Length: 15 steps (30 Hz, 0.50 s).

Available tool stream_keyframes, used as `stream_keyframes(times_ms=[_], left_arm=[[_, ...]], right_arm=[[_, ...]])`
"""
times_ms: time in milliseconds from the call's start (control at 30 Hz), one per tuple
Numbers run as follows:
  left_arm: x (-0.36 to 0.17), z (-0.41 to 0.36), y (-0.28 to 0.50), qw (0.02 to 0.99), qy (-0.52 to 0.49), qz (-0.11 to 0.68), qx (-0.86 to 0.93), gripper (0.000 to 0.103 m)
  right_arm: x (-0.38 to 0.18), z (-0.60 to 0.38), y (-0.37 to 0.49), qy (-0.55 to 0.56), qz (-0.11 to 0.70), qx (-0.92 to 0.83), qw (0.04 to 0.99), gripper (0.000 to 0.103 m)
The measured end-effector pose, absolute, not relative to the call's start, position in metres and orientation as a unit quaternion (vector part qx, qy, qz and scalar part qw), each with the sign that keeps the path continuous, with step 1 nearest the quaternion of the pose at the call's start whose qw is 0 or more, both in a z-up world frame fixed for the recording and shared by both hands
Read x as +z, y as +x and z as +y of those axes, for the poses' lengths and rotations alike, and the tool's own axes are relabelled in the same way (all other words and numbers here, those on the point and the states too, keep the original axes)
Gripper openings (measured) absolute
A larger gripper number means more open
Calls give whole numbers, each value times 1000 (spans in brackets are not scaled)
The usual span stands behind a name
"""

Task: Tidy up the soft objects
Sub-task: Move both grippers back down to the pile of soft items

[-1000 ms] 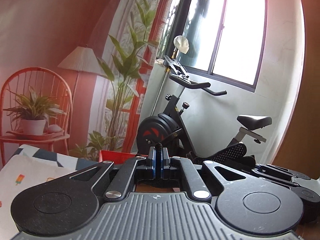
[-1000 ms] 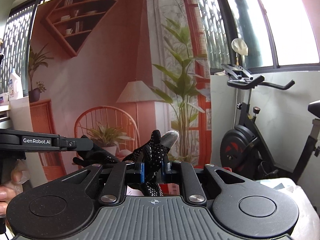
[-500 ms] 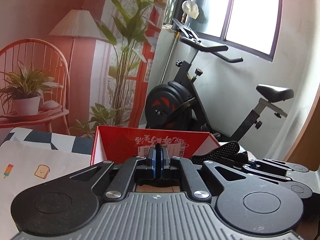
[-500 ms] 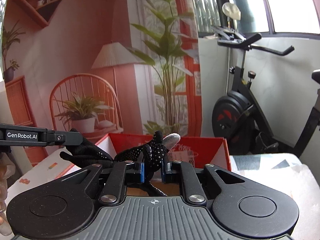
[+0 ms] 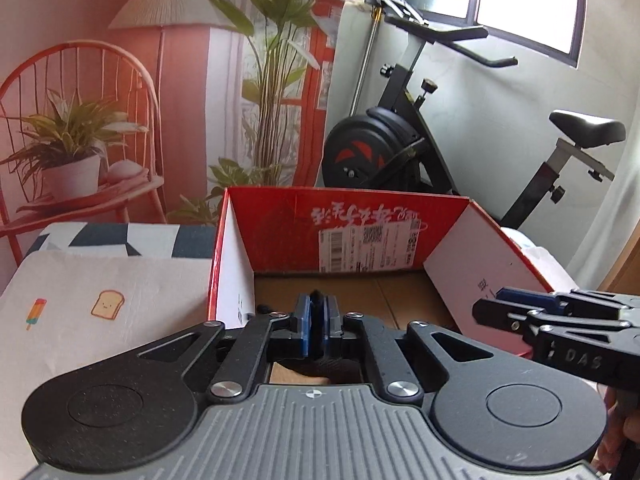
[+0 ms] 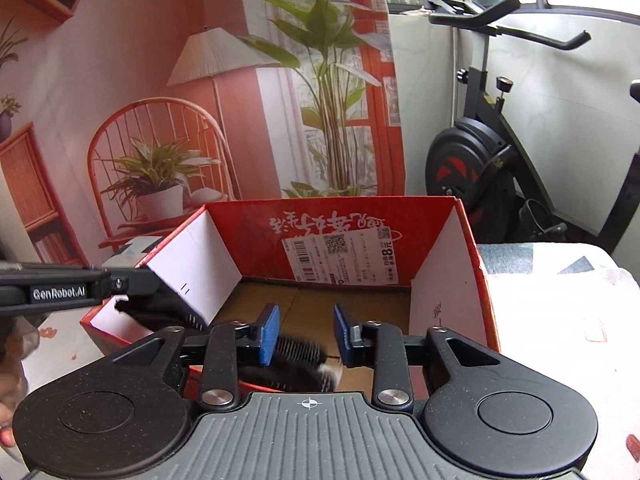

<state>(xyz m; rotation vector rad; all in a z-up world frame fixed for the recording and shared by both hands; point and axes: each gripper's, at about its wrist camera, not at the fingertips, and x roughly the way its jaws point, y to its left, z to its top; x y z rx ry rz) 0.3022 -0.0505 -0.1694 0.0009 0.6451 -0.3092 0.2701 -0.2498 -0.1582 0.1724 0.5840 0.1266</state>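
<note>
A black dotted glove (image 6: 298, 354) with a pale fingertip shows blurred between and just below the blue pads of my right gripper (image 6: 306, 332), whose jaws are opening; the pads stand apart from it. Its other end (image 6: 160, 310) hangs under my left gripper (image 6: 154, 280) at the box's left wall. In the left wrist view my left gripper (image 5: 316, 320) has its pads close together on a strip of black fabric, jaws starting to open. Both grippers hang over the open red cardboard box (image 6: 476, 240), brown floor bare beyond them. My right gripper (image 5: 486, 312) enters from the right.
The red box (image 5: 218, 264) stands on a white cloth (image 5: 104, 280) printed with toast and an ice lolly. A patterned cloth (image 6: 560, 280) lies right of it. An exercise bike (image 5: 384, 152) stands behind, beside a printed backdrop. A person's hand (image 6: 8, 436) shows at the left edge.
Both grippers dipped down and forward over the red box, which came into view. The right jaws parted and the glove slid down from between them. The left pads stay close on the fabric.
</note>
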Motion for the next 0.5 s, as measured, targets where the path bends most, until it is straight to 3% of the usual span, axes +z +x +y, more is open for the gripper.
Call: stream_keyframes(times_ms=[33,67,133,200,500], left_arm=[[-169,-50,300,937,1,316,-151,28],[-169,-48,298,938,0,311,-149,34],[-165,-45,291,942,2,299,-151,44],[-162,-44,285,941,9,299,-154,44],[-154,-36,238,940,20,299,-165,44]], right_arm=[[-157,-250,269,88,290,57,951,40],[-153,-252,267,94,292,53,950,47],[-148,-253,262,102,287,59,951,51],[-141,-250,254,99,280,63,953,56],[-117,-240,200,78,250,74,962,58]])
